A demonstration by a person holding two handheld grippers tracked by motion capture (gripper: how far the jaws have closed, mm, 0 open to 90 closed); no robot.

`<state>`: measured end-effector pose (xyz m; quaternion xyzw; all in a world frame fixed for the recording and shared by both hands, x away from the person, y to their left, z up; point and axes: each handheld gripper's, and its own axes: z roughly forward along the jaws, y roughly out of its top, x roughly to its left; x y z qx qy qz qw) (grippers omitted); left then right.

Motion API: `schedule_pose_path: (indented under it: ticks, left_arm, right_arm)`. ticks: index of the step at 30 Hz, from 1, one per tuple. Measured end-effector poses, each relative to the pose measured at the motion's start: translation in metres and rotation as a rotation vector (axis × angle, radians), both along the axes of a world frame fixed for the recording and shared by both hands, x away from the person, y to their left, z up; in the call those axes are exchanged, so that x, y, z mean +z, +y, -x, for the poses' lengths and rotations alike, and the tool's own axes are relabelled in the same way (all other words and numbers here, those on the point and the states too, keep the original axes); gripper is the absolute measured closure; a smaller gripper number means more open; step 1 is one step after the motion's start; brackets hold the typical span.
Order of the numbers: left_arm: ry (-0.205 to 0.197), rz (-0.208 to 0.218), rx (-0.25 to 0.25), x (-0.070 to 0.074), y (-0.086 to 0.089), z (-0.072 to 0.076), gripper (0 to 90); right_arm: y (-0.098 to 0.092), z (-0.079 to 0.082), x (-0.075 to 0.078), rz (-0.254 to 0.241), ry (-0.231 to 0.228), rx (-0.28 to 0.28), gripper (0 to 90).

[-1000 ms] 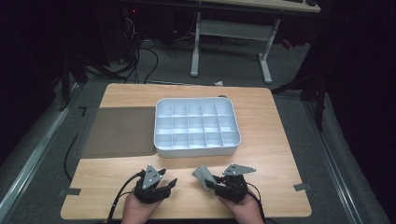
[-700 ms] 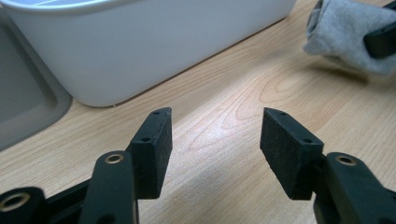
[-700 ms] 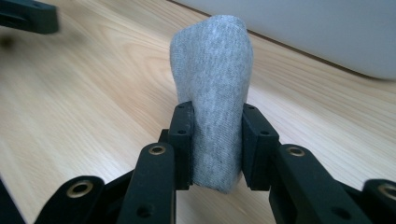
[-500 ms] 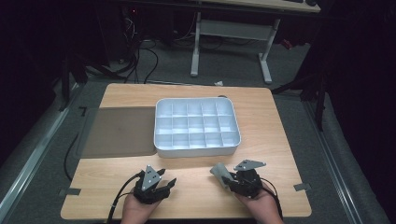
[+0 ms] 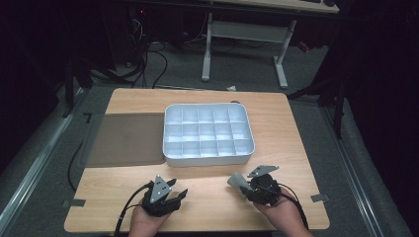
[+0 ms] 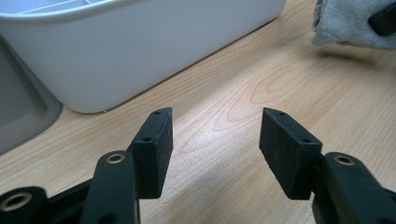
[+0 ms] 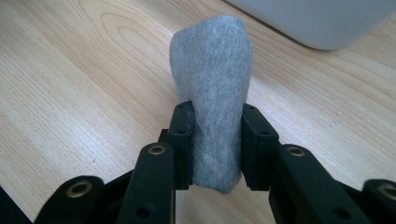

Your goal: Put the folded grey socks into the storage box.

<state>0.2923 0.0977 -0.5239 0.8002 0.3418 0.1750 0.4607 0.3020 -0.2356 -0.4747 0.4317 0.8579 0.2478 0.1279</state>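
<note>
No legible text, labels or nos. anywhere

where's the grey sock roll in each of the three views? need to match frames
High view: grey sock roll low right of centre, clamped in the right gripper, in front of the white tray.
Left gripper view: its end at the top right corner, above the wooden table.
Right gripper view: centre, upright between the jaws.
Shared landmark: the white tray's near wall.
</note>
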Motion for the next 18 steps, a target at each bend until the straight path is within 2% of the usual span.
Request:
schedule_pose_path:
  ticks: [10,18]
  left_arm:
    - [0.000,-0.004,-0.005,-0.002,0.000,0.000,45.3]
    - [0.000,0.000,0.001,-0.002,0.001,-0.001,45.2]
  right_arm:
    - [-0.007,-0.005,0.008,0.003,0.034,-0.012,70.5]
    - [-0.012,-0.009,0.024,-0.015,0.041,-0.015,70.6]
